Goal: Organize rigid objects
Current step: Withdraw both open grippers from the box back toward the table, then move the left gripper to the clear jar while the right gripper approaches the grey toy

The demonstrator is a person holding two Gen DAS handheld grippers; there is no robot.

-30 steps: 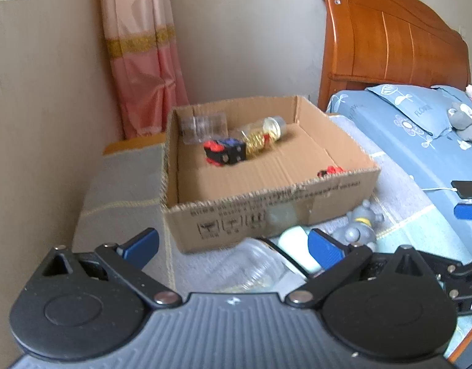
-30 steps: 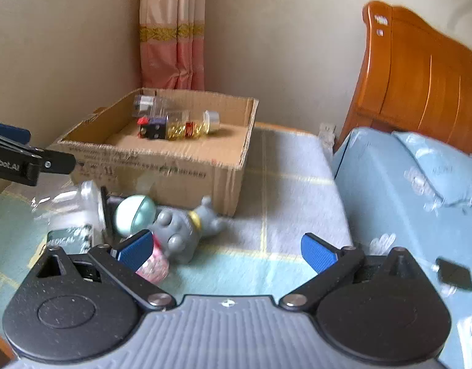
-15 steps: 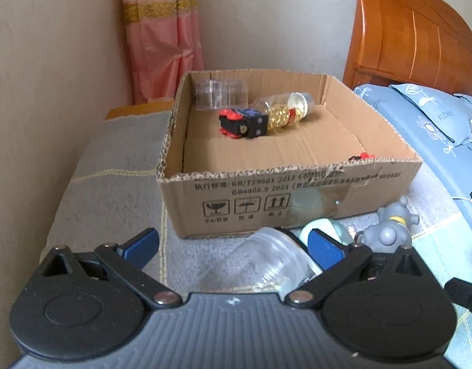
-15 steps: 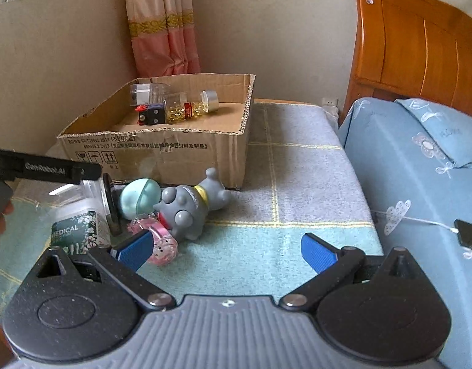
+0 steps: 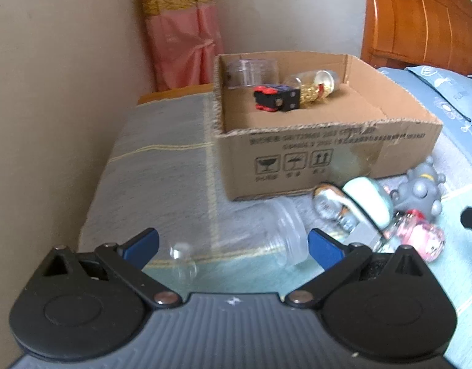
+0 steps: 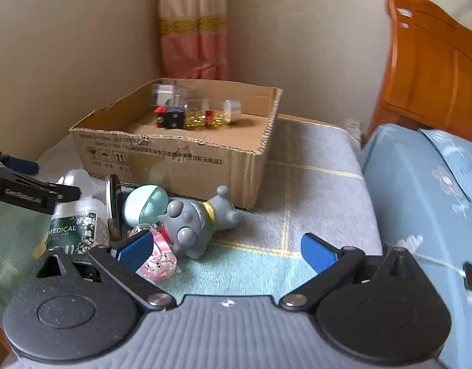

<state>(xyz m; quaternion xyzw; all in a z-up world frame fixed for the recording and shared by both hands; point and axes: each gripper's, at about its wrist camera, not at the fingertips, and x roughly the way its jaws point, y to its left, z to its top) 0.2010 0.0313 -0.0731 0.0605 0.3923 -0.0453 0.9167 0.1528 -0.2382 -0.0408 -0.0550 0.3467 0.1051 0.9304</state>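
An open cardboard box (image 5: 328, 150) (image 6: 186, 160) holds a red and black toy block (image 5: 276, 100), a clear bottle of gold beads (image 5: 316, 87) and a clear case (image 5: 251, 70). In front of the box lie a clear plastic jar (image 5: 266, 230), a mint-capped item (image 6: 145, 203), a grey toy figure (image 6: 196, 218), a pink trinket (image 6: 159, 261) and a "MEDICAL" swab tub (image 6: 76, 230). My left gripper (image 5: 233, 246) is open just short of the clear jar. My right gripper (image 6: 226, 250) is open beside the grey toy, holding nothing.
A wall runs along the left and a pink curtain (image 5: 180, 30) hangs in the corner. A wooden headboard (image 6: 433, 61) and blue bedding (image 6: 420, 184) lie to the right. A checked cloth (image 6: 297, 184) covers the surface.
My left gripper has shifted left and back, so the clear jar now lies between its fingers' line. My right gripper moved nearer the toys. Both stay open.
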